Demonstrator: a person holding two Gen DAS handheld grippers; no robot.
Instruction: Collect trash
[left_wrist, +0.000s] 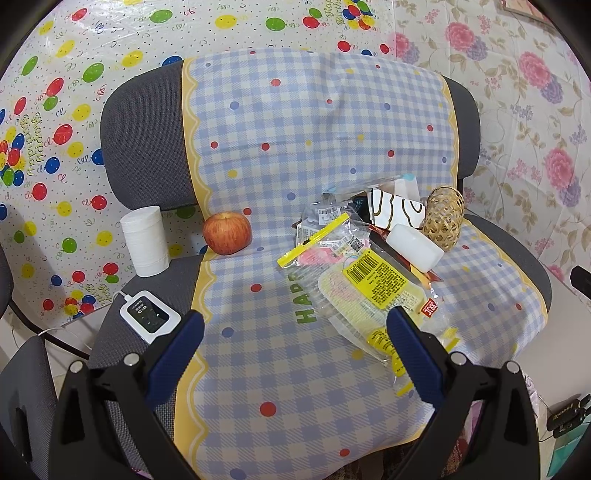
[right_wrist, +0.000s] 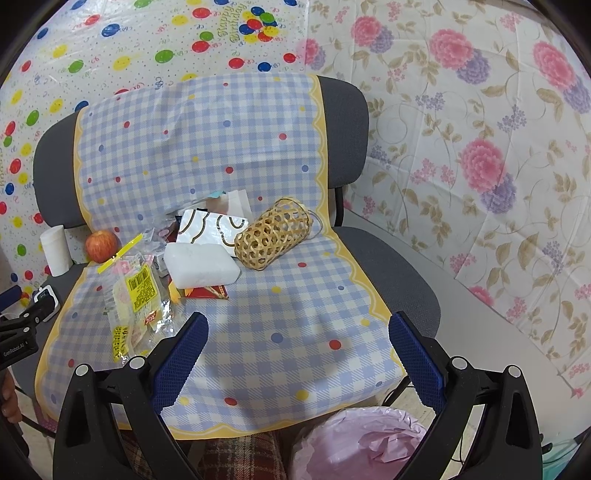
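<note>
My left gripper hangs nearest the lens, its blue-padded fingers spread wide and holding nothing, low over the front of the checked blue-and-yellow plastic cloth draped on the grey office chair. The right finger's tip reaches the edge of the clear crinkled wrapper with the yellow barcode label. My right gripper is just as wide and empty, over bare cloth, with the bin lined in pink plastic directly beneath it.

Beyond the fingers, the wrappers are heaped mid-seat, a white foam block resting on them and a woven bamboo basket on its side just beside. The red apple and white paper roll stand apart to the left.

I judge the labelled wrapper the first pick. I'd shift the left fingers right to straddle its near edge, close gently on the film alone, not the cloth, and lift slowly so the foam slides off.
</note>
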